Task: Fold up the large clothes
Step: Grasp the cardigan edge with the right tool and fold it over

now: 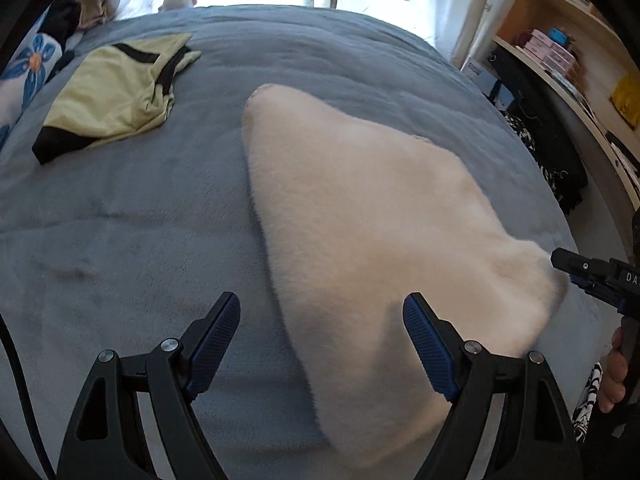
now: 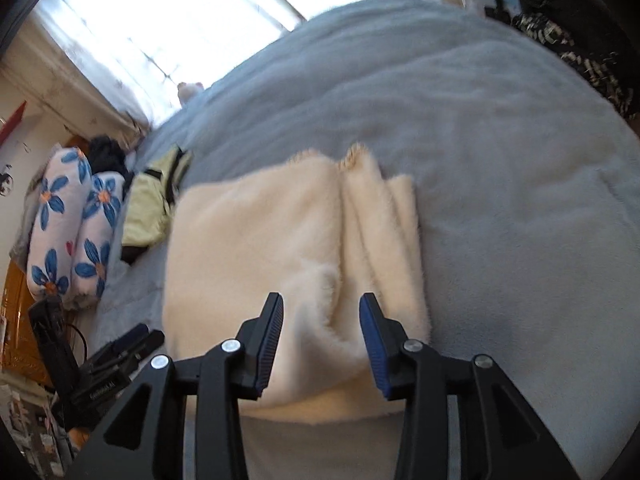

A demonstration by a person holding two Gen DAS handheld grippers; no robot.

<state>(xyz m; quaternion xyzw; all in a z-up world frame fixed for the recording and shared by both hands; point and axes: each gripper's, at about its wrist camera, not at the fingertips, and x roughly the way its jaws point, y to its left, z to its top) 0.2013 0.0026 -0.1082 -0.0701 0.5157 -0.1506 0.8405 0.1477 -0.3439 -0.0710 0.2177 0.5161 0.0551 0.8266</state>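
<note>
A cream fluffy garment (image 1: 360, 220) lies folded on the grey-blue bed cover (image 1: 120, 220); it also shows in the right wrist view (image 2: 280, 232). My left gripper (image 1: 322, 312) is open and empty, just above the garment's near left edge. My right gripper (image 2: 322, 312) is open, its fingers on either side of a raised fold at the garment's near edge without gripping it. The right gripper also shows in the left wrist view (image 1: 576, 272) at the garment's right corner. The left gripper shows in the right wrist view (image 2: 132, 344) at the lower left.
A folded yellow-green garment with black trim (image 1: 116, 96) lies at the far left of the bed. Blue-flowered pillows (image 2: 72, 224) lie beyond it. Wooden shelves (image 1: 568, 48) and dark clothes (image 1: 552, 152) stand to the bed's right. A window (image 2: 160, 12) is behind the bed.
</note>
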